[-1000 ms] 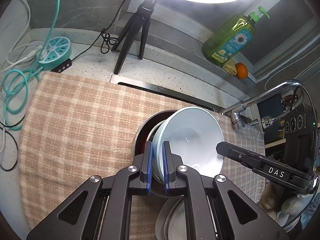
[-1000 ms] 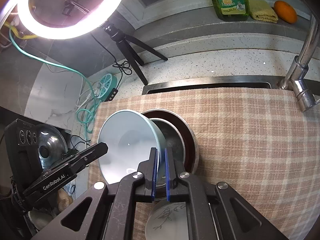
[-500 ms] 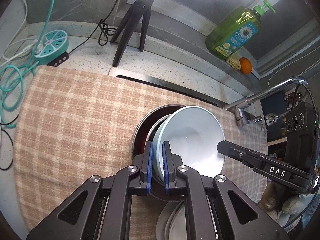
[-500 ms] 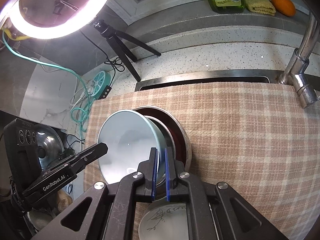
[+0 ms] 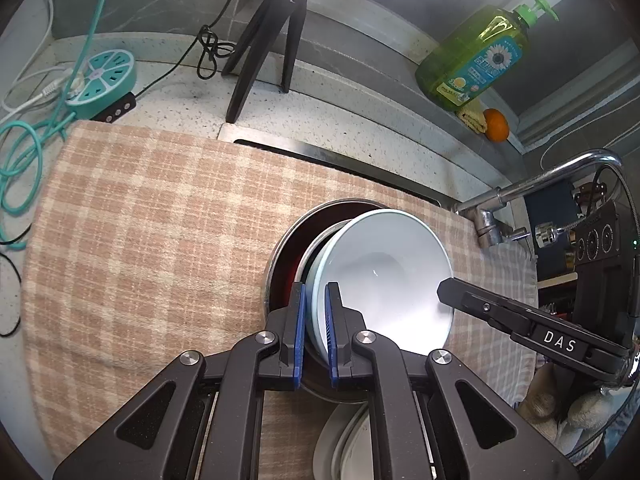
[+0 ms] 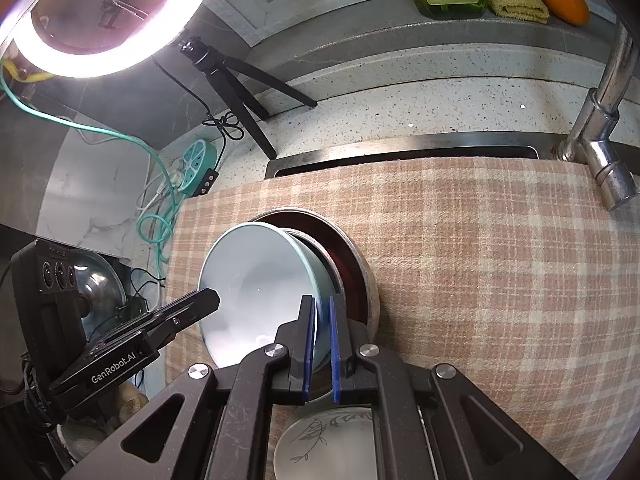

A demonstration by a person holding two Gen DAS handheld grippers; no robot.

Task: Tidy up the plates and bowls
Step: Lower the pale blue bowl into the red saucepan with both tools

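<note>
Gripping the rim of the pale blue bowl (image 5: 384,280), the left gripper (image 5: 315,334) is seen with its blue pads (image 5: 299,332) closed narrowly on the bowl's edge at about 8 o'clock of the bowl in the left wrist view. The opposite edge of the same bowl is clamped by the right gripper (image 6: 320,344), whose pads (image 6: 307,344) sit on the rim at about 5 o'clock of the bowl in the right wrist view. The bowl is held tilted, between the two grippers, over a dark red metal-rimmed bowl (image 5: 286,256) that rests on the checked cloth (image 5: 152,220). Further rims are observed between the blue bowl and the red one; their number cannot be told. A white plate with a leaf pattern (image 6: 324,436) lies at 6 o'clock, partly hidden under the right gripper's frame. A chrome tap (image 6: 600,136) stands at 2 o'clock in the right wrist view. On the ledge at 1 o'clock are noted a green soap bottle (image 5: 476,64), a yellow cloth (image 6: 518,2) and an orange (image 6: 564,2). A tripod (image 5: 268,36) stands at 12 o'clock in the left wrist view, and a teal power strip (image 5: 104,76) at 10 o'clock.
</note>
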